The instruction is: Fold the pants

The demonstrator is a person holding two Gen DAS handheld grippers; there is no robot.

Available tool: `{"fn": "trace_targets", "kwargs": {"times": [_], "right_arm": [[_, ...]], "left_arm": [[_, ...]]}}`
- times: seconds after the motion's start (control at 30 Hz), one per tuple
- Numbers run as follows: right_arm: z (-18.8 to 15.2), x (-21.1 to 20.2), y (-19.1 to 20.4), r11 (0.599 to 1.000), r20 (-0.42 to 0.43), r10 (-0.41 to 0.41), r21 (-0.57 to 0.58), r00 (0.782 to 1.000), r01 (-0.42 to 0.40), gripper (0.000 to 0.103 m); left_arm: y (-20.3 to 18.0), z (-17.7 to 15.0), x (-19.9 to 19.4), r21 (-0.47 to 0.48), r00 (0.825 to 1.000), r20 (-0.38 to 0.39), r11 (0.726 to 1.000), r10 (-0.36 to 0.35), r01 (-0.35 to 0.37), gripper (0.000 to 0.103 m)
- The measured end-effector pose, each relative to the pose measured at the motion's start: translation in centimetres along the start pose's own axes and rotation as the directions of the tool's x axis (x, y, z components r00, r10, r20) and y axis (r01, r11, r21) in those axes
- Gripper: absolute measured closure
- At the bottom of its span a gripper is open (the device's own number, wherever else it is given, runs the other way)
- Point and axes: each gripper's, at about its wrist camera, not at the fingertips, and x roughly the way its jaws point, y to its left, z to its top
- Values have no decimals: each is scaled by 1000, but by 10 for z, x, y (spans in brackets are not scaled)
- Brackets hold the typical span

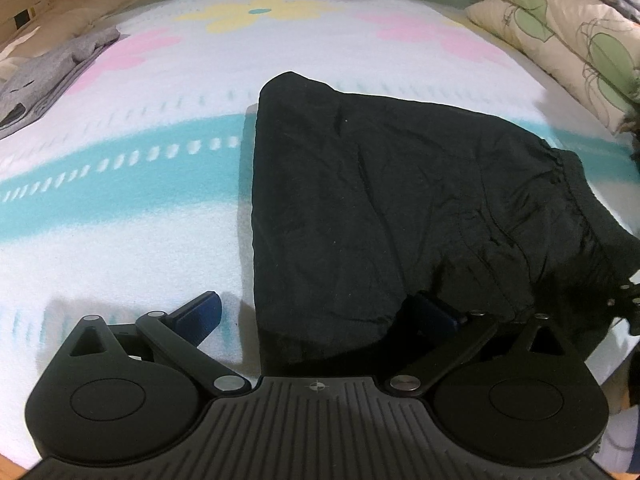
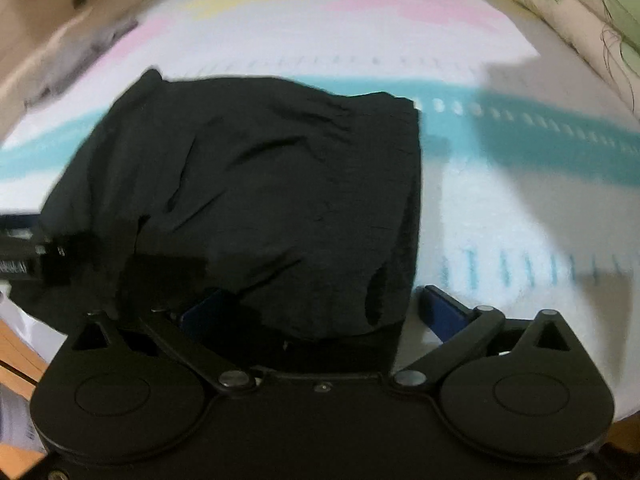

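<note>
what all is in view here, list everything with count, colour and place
pants: 1, black, folded on the blanket, near edge draped over both grippers
blanket: 1, white with teal band and pink and yellow flowers, under the pants
grey clothes: 1 pile, grey, far left on the blanket
quilt: 1, cream with green print, far right
left gripper: 1, black with blue pads, open, at the pants' near left corner
right gripper: 1, black with blue pads, open, at the near right corner

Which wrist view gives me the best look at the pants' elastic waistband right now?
The left wrist view: the gathered waistband of the black pants shows sharply at right. The right wrist view is blurred; the pants fill it, but no waistband detail is readable.
</note>
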Motion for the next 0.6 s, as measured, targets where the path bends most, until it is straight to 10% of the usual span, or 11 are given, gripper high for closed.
{"fn": "trace_targets", "kwargs": {"times": [0.6], "right_arm": [[17,5,-75,859,179,275,395,945,-325,0]], "left_arm": [[2,-2,-1,-31,999,29,999,-21,21,0]]}}
